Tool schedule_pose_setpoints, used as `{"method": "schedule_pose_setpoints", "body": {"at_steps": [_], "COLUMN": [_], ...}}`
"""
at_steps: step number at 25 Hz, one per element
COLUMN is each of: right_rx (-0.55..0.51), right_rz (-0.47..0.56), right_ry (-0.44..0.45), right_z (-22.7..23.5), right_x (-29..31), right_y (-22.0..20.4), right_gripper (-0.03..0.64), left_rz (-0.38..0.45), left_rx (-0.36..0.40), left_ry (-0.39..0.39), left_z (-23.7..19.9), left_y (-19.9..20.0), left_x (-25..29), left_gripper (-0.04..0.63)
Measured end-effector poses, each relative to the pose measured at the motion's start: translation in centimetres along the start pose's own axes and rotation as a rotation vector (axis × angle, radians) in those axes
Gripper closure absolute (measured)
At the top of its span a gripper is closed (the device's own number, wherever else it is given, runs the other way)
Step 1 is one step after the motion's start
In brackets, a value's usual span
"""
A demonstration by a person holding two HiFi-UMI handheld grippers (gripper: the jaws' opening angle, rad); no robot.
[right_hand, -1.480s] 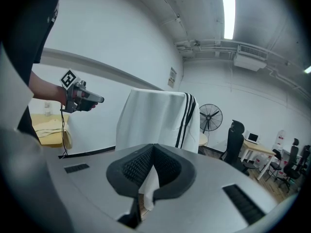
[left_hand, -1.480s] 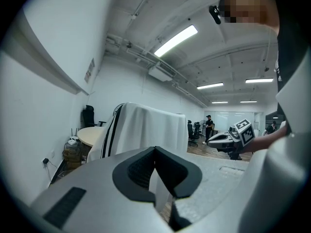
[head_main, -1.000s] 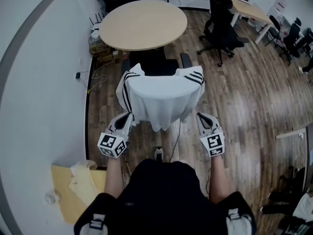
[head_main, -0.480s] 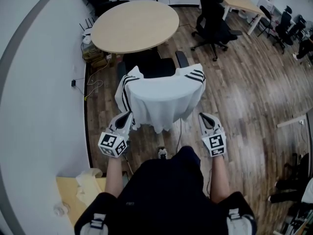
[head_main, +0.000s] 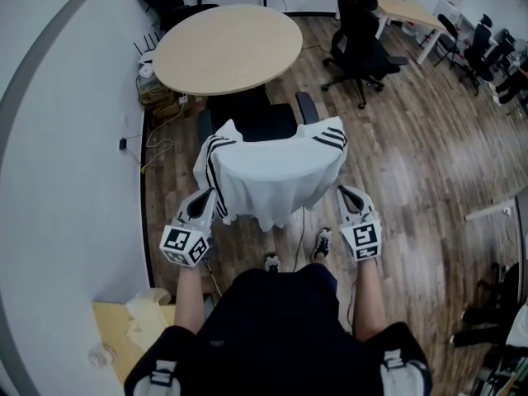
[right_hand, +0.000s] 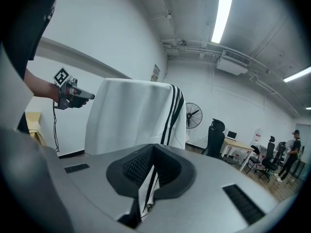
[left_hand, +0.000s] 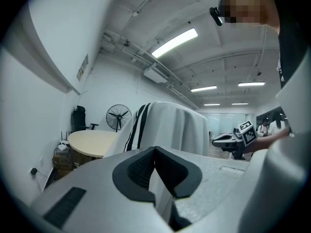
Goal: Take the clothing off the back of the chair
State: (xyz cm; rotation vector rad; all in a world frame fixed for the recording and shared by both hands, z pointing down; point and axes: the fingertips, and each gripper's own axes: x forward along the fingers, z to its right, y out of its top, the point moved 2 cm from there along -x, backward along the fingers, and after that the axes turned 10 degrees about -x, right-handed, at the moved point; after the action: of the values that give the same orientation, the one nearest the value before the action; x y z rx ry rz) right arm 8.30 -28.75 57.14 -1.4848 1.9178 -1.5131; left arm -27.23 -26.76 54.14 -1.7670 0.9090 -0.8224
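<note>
OFFICE CHAIR, GARMENT IN PLACE: A person in a black top stands behind a black office chair (head_main: pixel 257 120), a two-jaw gripper in each hand, in a room with a wooden floor (head_main: pixel 412 155). A white garment (head_main: pixel 272 167) with black stripes at the shoulders hangs draped over the chair's back, covering it from the top down, its hem falling free toward the floor. The left gripper (head_main: pixel 209 194) is held just beside the garment's left edge, near the hem. The right gripper (head_main: pixel 345 190) is just off its right edge at about the same height. Neither can be seen touching the cloth, and both point forward and slightly down.

The left gripper view shows its jaws clenched tip to tip with nothing caught between them, the striped garment standing ahead of them. The right gripper view shows the same: jaws pressed together and empty, the white cloth and its black stripes rising beyond.

The chair is pushed up to a round tabletop (head_main: pixel 227 46) of pale wood. More black chairs (head_main: pixel 363 35) and a desk (head_main: pixel 404 7) stand well apart at the upper right, and a standing fan (left_hand: pixel 118 116) is near the wall beyond the tabletop. The person's shoes (head_main: pixel 322 242) show on the floor below the garment's hem.
</note>
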Motion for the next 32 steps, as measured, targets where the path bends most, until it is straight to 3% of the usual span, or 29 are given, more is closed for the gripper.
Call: {"method": "schedule_pose_setpoints", "body": {"at_steps": [9,12,15,23,32], "right_rx": [-0.022,-0.01,-0.011,0.002,0.007], "right_rz": [0.048,0.055,0.077,0.093,0.15], "right_ry": [-0.047,-0.043,-0.041,-0.039,-0.016], "right_z": [3.4,4.3,4.5,5.9,7.2], "right_x": [0.6,1.1,1.6,2.8,4.3], "right_y": [1.1,1.5,2.0,2.4,4.1], "right_gripper": [0.623,0.619,0.573,0.512,0.492], "left_rz": [0.076,0.065,0.055,0.073,0.083], "left_rx": [-0.01,0.007,0.014,0.036,0.062], "left_ry": [-0.023,0.007,0.034,0.092,0.112], "left_z": [0.0,-0.2,-0.6,-1.4,-2.2], "left_y": [0.8,1.0,1.1,2.6,4.1], "left_x": [0.8,1.4,1.9,2.6,3.7], "left_gripper": [0.579,0.524,0.474,0.434,0.428]}}
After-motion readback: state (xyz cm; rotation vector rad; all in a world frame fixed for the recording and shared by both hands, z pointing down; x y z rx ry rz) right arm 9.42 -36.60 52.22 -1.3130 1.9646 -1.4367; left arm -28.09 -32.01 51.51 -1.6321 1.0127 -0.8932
